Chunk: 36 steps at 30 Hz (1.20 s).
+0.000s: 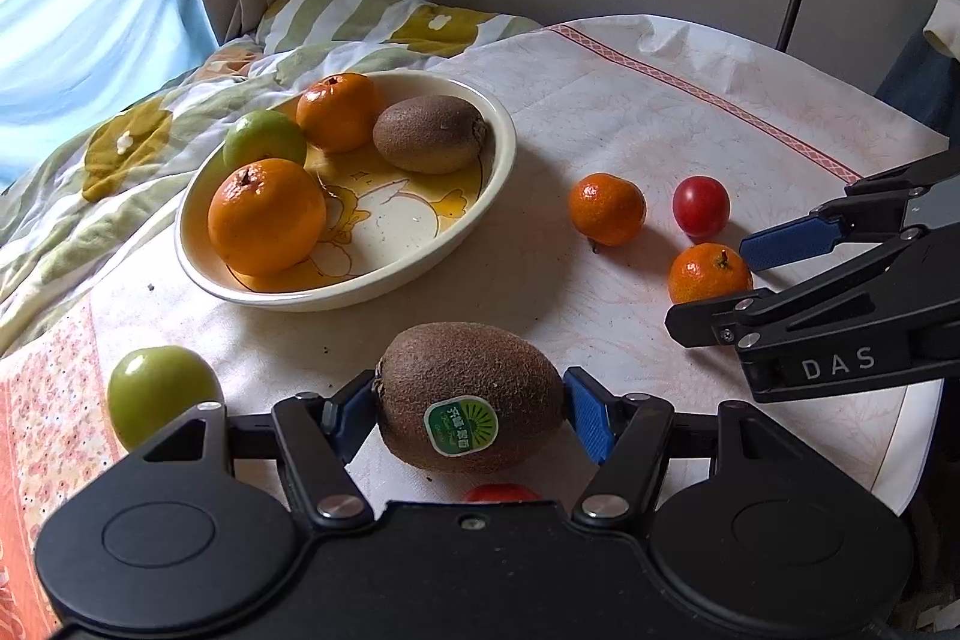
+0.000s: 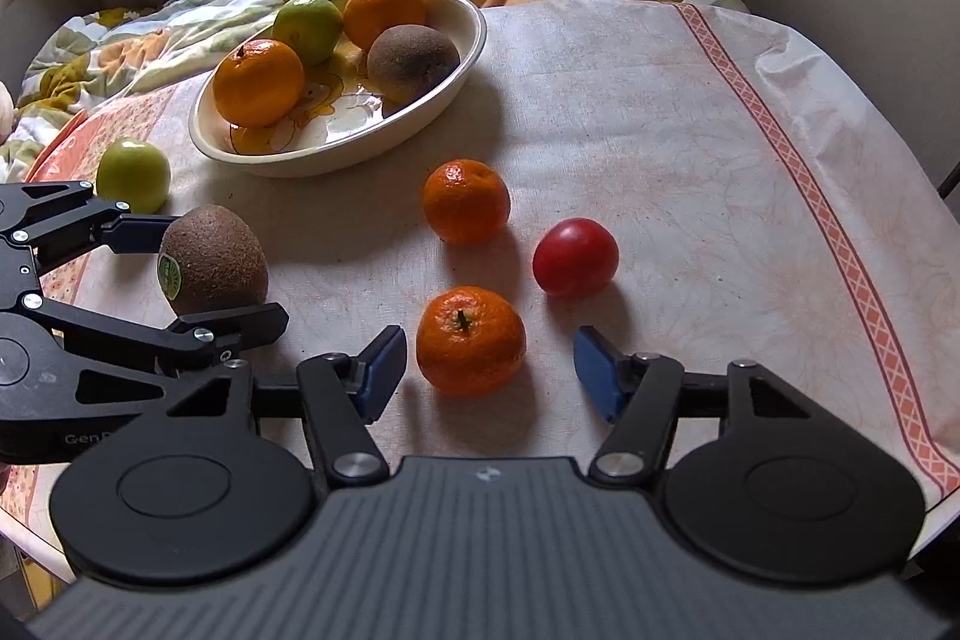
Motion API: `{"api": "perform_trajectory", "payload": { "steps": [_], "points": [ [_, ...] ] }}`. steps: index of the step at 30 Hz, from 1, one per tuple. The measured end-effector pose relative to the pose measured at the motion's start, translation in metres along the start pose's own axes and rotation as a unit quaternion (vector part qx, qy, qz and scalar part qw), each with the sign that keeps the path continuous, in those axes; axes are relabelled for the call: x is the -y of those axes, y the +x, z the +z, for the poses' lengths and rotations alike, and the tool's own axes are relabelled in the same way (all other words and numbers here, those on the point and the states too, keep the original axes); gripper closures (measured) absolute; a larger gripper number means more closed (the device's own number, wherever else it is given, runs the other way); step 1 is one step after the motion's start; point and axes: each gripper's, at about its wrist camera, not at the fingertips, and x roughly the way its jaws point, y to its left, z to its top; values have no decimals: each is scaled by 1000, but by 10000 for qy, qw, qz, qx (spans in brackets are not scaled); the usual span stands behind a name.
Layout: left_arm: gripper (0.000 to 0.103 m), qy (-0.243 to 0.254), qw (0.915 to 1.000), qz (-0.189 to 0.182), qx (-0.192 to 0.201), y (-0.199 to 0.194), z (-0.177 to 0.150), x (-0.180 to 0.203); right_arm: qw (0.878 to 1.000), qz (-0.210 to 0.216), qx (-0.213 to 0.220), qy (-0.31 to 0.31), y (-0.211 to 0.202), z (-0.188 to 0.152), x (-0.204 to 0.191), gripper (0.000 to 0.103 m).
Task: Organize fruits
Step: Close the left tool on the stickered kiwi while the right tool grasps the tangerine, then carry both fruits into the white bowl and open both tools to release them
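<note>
A brown kiwi with a green sticker point(image 1: 468, 376) point(image 2: 213, 268) lies on the tablecloth, and my left gripper point(image 1: 468, 406) point(image 2: 198, 274) is shut on it, blue pads pressing both ends. My right gripper point(image 2: 489, 370) point(image 1: 714, 283) stands open around a small mandarin point(image 2: 471, 340) point(image 1: 708, 274), with a gap on each side of the fruit. A cream bowl point(image 1: 498, 142) point(image 2: 474, 34) at the back left holds two oranges, a green apple and another kiwi.
Loose on the cloth are a second mandarin point(image 2: 465, 202) point(image 1: 606, 208), a red tomato point(image 2: 575, 257) point(image 1: 700, 206) and a green apple point(image 1: 159, 394) point(image 2: 132, 172). Something red point(image 1: 501, 492) peeks out under the left gripper. A patterned blanket point(image 1: 90, 160) borders the table's left and back.
</note>
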Motion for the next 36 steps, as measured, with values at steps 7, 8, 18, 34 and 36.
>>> {"api": "perform_trajectory", "payload": {
  "steps": [7, 8, 18, 34, 36],
  "points": [
    [33, -99, 9999, 72, 63, -7, 2, -1, 9998, 91, -24, -171, 1, 1, -6, 49],
    [33, -114, 9999, 87, 75, -8, 2, -1, 9998, 91, -28, -194, 1, 2, -6, 49],
    [33, -254, 9992, 250, 168, -38, 11, -1, 9997, 186, 85, -113, -23, 13, -3, 49],
    [33, -827, 9919, 681, 686, -108, 48, -17, 9961, 435, 699, -324, -105, 73, -7, 49],
    [33, -867, 9909, 734, 722, -108, 54, -20, 9954, 486, 722, -407, -104, 82, -7, 49]
  ]
}}
